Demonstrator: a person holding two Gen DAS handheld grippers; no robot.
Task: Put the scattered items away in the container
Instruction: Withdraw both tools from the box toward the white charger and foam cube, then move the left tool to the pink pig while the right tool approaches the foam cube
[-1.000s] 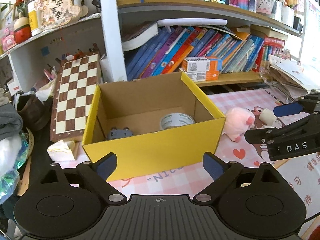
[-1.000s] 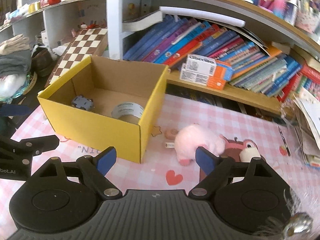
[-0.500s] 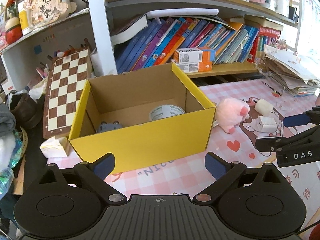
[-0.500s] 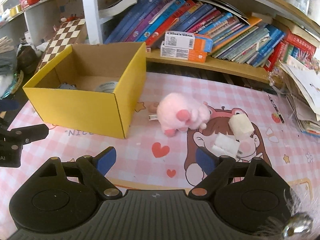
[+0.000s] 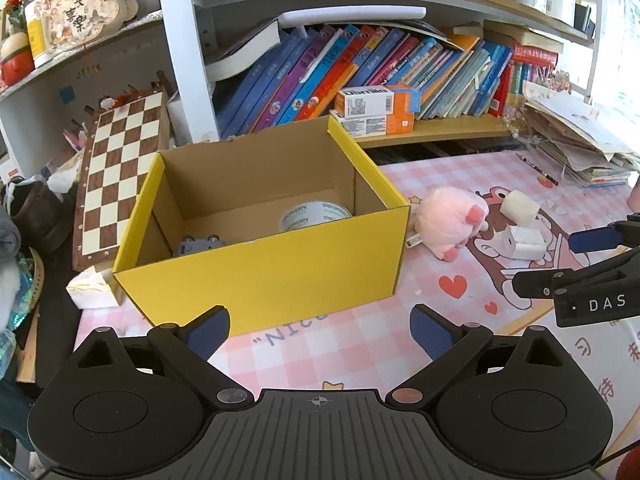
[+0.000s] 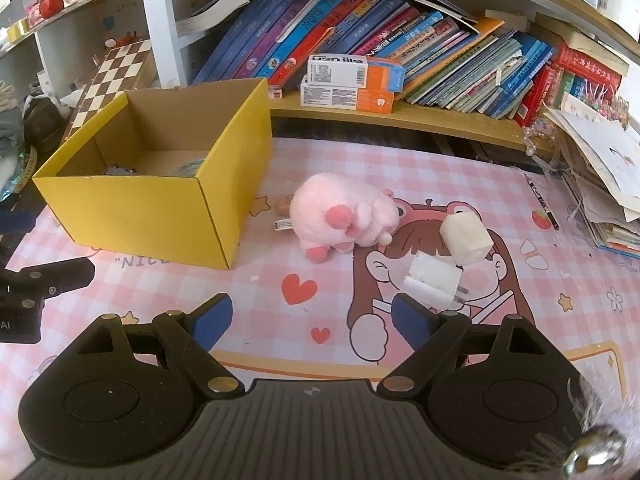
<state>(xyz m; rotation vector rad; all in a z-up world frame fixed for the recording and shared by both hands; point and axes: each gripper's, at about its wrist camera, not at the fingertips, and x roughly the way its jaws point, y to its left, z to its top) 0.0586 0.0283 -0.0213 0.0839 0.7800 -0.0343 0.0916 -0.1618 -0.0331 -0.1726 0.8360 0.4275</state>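
Tongs (image 5: 320, 332) in my left hand are gaping, empty, facing the yellow box (image 5: 280, 276). My right tongs (image 6: 310, 322) are gaping too, hovering beside a white charger (image 6: 430, 280) on the desk (image 6: 160, 292).

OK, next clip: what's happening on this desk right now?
A person with a gripper in each hand is tidying loose items into a yellow cardboard box. A tape roll and a small grey toy car already lie inside. A pink plush toy, a white charger plug and a white foam block sit on the pink mat. Both the left gripper and the right gripper are open and empty.
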